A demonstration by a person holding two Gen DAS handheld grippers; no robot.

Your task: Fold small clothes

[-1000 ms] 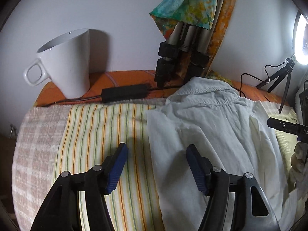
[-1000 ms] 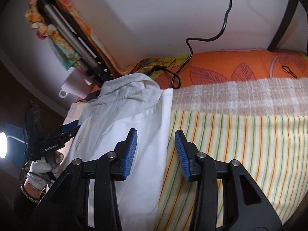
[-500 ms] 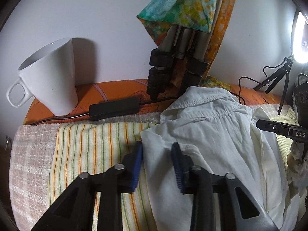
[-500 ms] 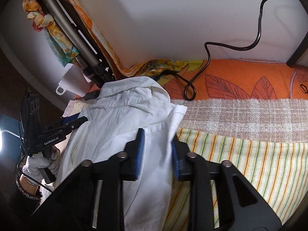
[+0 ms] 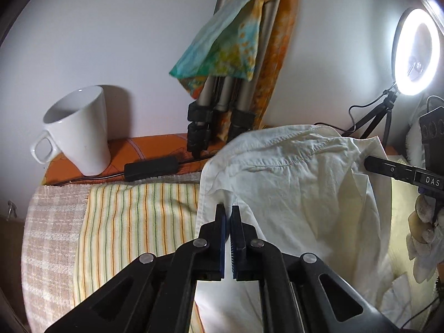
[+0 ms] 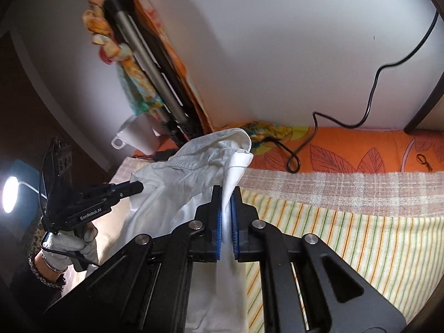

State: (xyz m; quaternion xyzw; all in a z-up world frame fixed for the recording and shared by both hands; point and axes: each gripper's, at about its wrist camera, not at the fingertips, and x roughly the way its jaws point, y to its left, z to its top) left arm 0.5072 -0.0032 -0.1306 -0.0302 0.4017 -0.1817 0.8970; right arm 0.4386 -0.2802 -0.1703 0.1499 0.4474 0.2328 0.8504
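A white collared shirt (image 5: 291, 194) lies on a striped towel (image 5: 133, 216), its collar end raised off the cloth. My left gripper (image 5: 228, 208) has its jaws closing on the shirt's left edge, with fabric pinched between the blue pads. In the right wrist view the shirt (image 6: 194, 172) hangs between both tools. My right gripper (image 6: 227, 190) has its jaws closing on the right edge below the collar, with fabric between the pads. Each gripper shows in the other's view: the right gripper (image 5: 370, 163) and the left gripper (image 6: 138, 186), which a gloved hand (image 6: 66, 245) holds.
A white mug (image 5: 80, 133) and a black power adapter (image 5: 151, 166) sit at the back left. A folded tripod (image 5: 222, 105) draped in colourful cloth leans on the wall. A lit ring light (image 5: 416, 55) stands at the right. A black cable (image 6: 371, 94) runs onto the orange cover (image 6: 347, 152).
Both grippers went from open to shut on the shirt's side edges. Both have risen, lifting the upper part of the shirt off the towel.
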